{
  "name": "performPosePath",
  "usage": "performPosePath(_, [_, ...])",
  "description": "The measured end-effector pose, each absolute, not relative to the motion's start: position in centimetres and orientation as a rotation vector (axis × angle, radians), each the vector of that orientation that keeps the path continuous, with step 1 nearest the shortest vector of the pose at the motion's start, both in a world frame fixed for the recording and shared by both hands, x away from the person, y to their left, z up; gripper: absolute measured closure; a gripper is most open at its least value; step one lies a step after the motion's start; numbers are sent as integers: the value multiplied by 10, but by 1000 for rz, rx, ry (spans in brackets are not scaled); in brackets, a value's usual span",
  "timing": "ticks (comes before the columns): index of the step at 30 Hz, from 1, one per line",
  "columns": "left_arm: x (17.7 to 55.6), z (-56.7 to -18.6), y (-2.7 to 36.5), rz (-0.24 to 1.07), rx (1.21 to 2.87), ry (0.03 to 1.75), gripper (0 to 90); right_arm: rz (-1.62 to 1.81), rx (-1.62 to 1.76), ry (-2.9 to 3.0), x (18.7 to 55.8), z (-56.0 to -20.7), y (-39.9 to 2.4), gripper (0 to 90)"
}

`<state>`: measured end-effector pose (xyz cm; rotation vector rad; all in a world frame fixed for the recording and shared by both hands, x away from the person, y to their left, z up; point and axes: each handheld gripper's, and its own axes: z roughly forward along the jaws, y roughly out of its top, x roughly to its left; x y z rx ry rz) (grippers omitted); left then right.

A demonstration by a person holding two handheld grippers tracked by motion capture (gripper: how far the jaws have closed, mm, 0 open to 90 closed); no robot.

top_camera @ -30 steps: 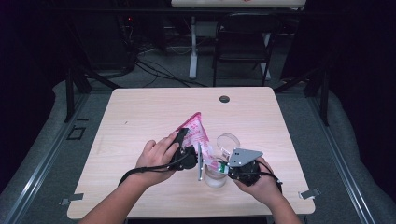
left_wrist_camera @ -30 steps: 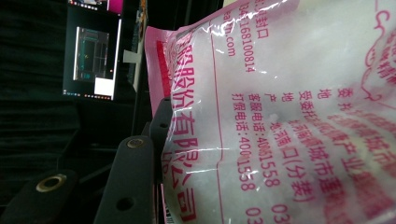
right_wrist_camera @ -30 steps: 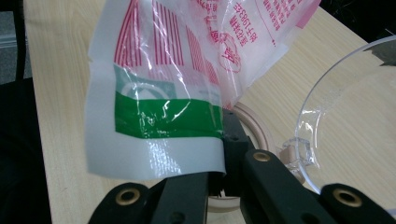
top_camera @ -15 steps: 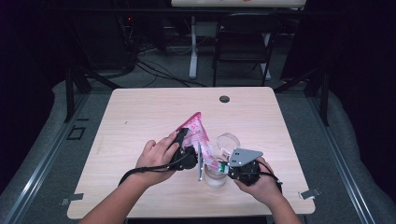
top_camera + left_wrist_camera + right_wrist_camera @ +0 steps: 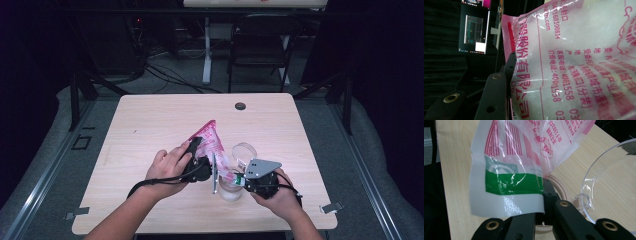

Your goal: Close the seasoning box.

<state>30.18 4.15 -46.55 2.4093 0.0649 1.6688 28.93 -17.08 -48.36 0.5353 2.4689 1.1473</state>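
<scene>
Two grippers share one pink-and-white plastic bag (image 5: pixel 212 142) near the table's (image 5: pixel 150 125) front edge, and set against the pictures from a second ago nothing has shifted: both hands sit where they sat and the bag keeps the same tilt. That stillness suggests a held pose, perhaps a pause while the contents settle toward the low corner or before a tear or pour begins, rather than progress.

At the left, the left gripper (image 5: pixel 197 162) is clamped on the bag's fat, filled body, jaws partly apart around its bulk; in the left gripper view the printed film (image 5: pixel 574 62) presses against the near jaw. The bag rises from there toward eleven o'clock, its top corner lifted off the wood.

Toward the right, the bag's bottom corner hangs over a clear jar (image 5: pixel 231 187). A clear lid (image 5: pixel 244 150) lies just beyond the jar at one o'clock.

At the far right, the right gripper (image 5: pixel 239 180) is pinched tight on the bag's flat green-striped edge (image 5: pixel 514 185), just above the jar's rim (image 5: pixel 559 185).
</scene>
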Motion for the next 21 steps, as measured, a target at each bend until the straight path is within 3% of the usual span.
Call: performPosePath(21, [301,-464,39,1679,2408,54,602,1145,540,2473,290,-484,-172,899])
